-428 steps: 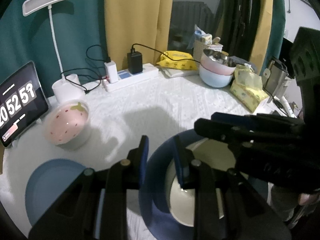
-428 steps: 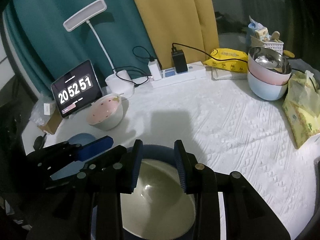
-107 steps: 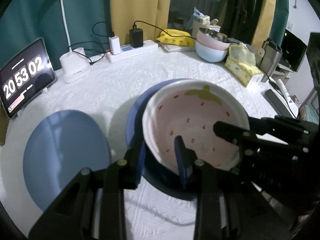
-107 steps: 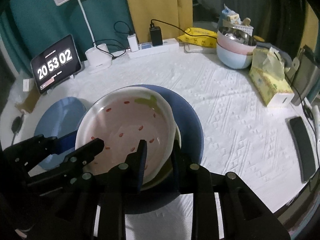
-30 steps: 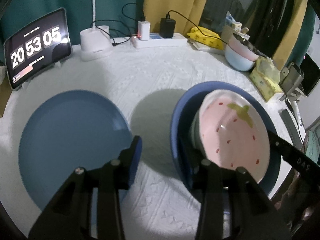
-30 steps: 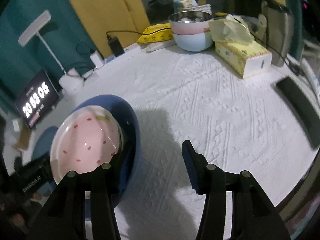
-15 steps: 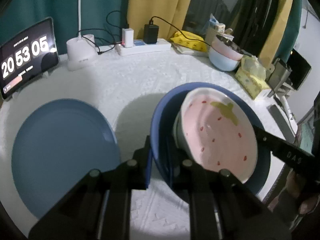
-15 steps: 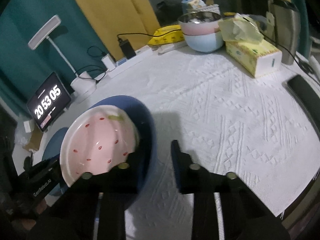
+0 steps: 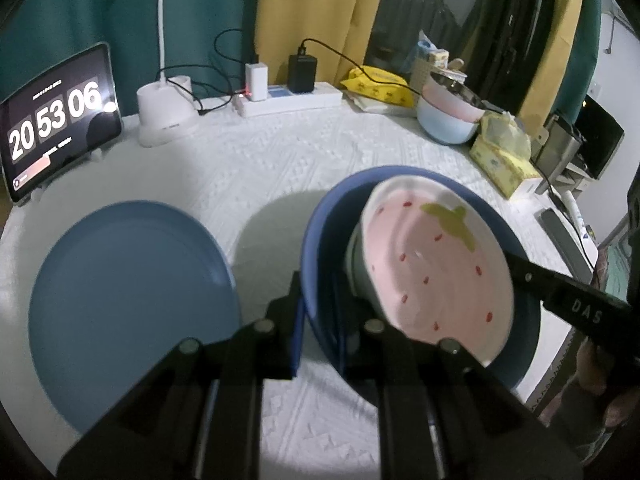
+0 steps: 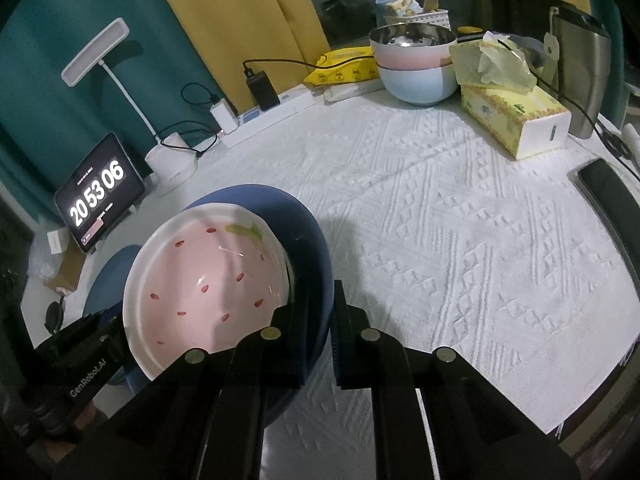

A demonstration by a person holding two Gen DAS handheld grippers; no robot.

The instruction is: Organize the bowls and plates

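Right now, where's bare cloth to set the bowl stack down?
Biggest free patch: mid-table, between the power strip, tissue box and phone. A smaller gap lies between the plate and the dark bowl, which both tools hold. The back edge is crowded: clock, lamp base, stacked bowls.

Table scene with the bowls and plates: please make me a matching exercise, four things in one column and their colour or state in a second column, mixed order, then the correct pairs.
1. strawberry bowl
2. flat plate
3. tissue box
4. dark blue bowl

A. lies alone on the cloth
B. yellow, tissue sticking out
C. pink inside, nested in another bowl
D. rim gripped by both grippers

Pairs: 1-C, 2-A, 3-B, 4-D
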